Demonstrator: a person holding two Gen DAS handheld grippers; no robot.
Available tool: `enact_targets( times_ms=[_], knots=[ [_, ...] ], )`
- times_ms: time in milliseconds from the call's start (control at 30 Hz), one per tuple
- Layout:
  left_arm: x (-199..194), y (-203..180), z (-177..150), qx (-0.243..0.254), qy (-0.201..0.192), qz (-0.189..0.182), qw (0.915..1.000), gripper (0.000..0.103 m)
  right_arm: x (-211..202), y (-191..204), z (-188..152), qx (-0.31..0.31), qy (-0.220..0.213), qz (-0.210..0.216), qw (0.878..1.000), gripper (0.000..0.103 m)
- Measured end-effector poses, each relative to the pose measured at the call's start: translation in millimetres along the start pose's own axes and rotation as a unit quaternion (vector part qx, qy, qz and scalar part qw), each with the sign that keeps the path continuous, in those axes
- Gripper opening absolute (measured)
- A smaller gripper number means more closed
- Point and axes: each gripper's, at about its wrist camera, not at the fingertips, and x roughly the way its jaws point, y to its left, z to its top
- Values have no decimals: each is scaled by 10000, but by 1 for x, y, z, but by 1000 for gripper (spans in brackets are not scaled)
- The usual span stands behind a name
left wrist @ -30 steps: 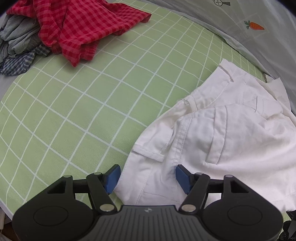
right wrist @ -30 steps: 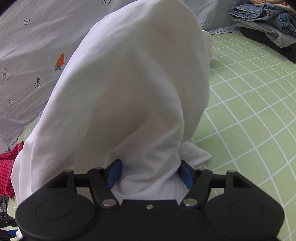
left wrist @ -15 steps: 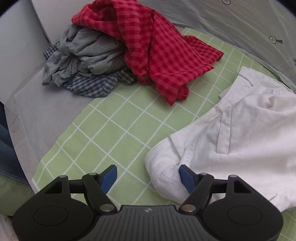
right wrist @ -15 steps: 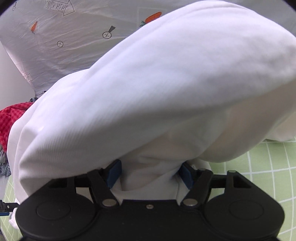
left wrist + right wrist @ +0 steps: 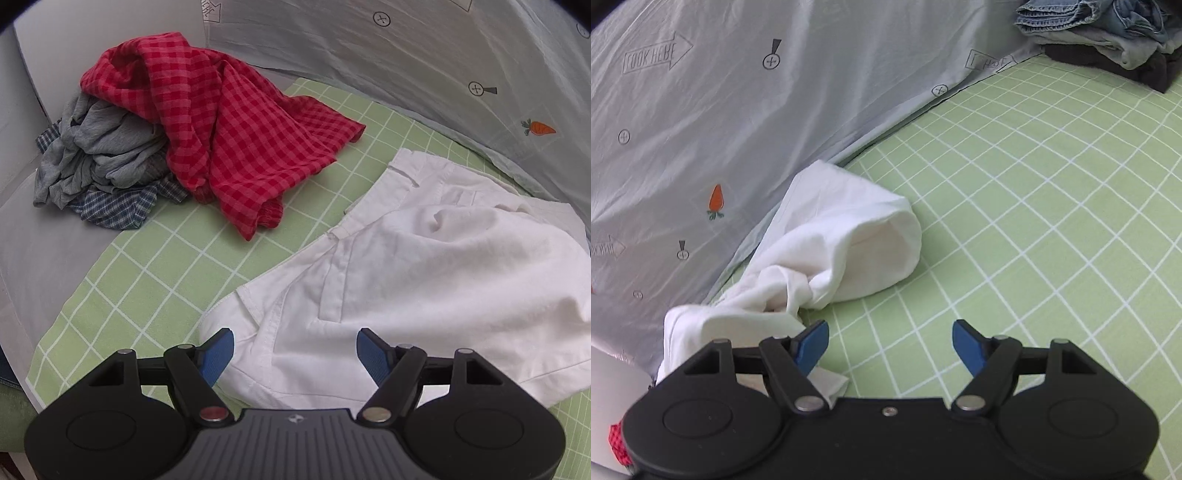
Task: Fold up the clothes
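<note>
Ahead-left of the wide, empty left tool (image 5: 294,349): red checked shirt (image 5: 229,122) on green grid sheet (image 5: 147,280); white garment (image 5: 827,251) beyond opening, empty right tool (image 5: 890,345).

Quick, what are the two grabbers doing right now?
Left hand-held gripper: open, holding nothing, over the white shorts.
Right hand-held gripper: opening, nothing between its jaws.

The grey printed sheet (image 5: 746,92) bears "LOOK HERE" inside an arrow outline (image 5: 655,55), repeated only partly legible elsewhere on it.
</note>
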Motion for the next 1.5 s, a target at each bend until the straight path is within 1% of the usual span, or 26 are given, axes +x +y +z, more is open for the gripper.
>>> enact_targets(
  times_ms=[67,100,167,233,300,367,433,467,533,633,667,733,767,800,833,900,967,1100,1133,1200,1233,1267,1333,1367,1400,1500],
  knots=[
    [13,-11,-8,393,333,370,9980,75,14,10,10,100,-17,225,9997,75],
    [16,-15,-14,587,382,517,9962,75,22,16,14,153,0,358,9992,76],
    [20,-19,-23,767,416,601,9944,75,38,30,14,144,218,510,9984,76],
    [24,-18,-29,797,515,653,9933,77,52,47,10,3,503,609,9969,76],
    [29,-18,-33,884,609,725,9916,79,58,62,-9,-482,858,589,9934,76],
    [35,-18,-37,965,687,793,9898,83,62,73,-31,-971,1198,516,9867,75],
    [39,-16,-40,986,734,828,9890,85,63,76,-60,-1404,1471,322,9786,75],
    [40,-15,-40,963,756,818,9891,86,62,77,-74,-1634,1520,203,9746,73],
    [42,-12,-39,917,801,789,9894,87,57,80,-95,-2040,1448,-34,9682,73],
    [45,-8,-37,857,867,734,9898,91,48,89,-93,-2362,1161,-231,9645,72],
    [46,-7,-36,837,881,729,9899,93,44,93,-88,-2480,961,-321,9634,72],
    [48,-4,-34,793,898,716,9902,96,34,104,-76,-2764,366,-462,9592,71],
    [48,-4,-33,762,907,703,9905,96,30,108,-71,-2888,128,-452,9562,73],
    [49,-3,-32,739,913,704,9906,96,31,113,-65,-2986,50,-364,9537,74],
    [49,-3,-32,718,919,706,9907,98,36,117,-59,-3072,81,-264,9513,76],
    [50,-4,-31,752,921,738,9902,100,48,126,-50,-3218,168,-65,9466,76],
    [50,-4,-30,791,915,772,9897,102,66,134,-48,-3289,341,126,9437,76],
    [52,0,-31,660,913,701,9912,103,101,149,-46,-3404,705,487,9364,77],
    [52,2,-31,605,929,673,9916,103,105,150,-50,-3410,782,511,9354,75],
    [52,5,-30,504,967,605,9922,103,109,147,-60,-3460,808,492,9335,44],
    [52,6,-31,456,989,565,9924,103,107,145,-64,-3459,765,460,9340,23],
    [53,9,-30,372,1025,511,9927,103,101,141,-66,-3427,658,400,9363,16],
    [54,15,-29,206,1096,403,9929,103,82,133,-68,-3427,371,158,9386,7],
    [55,17,-29,135,1116,357,9930,103,69,129,-69,-3510,153,-31,9362,7],
    [55,20,-28,68,1134,313,9930,103,56,126,-70,-3635,-86,-245,9312,6],
    [55,19,-28,125,1130,303,9931,103,13,108,-65,-3978,-829,-983,9084,5]
  ],
)
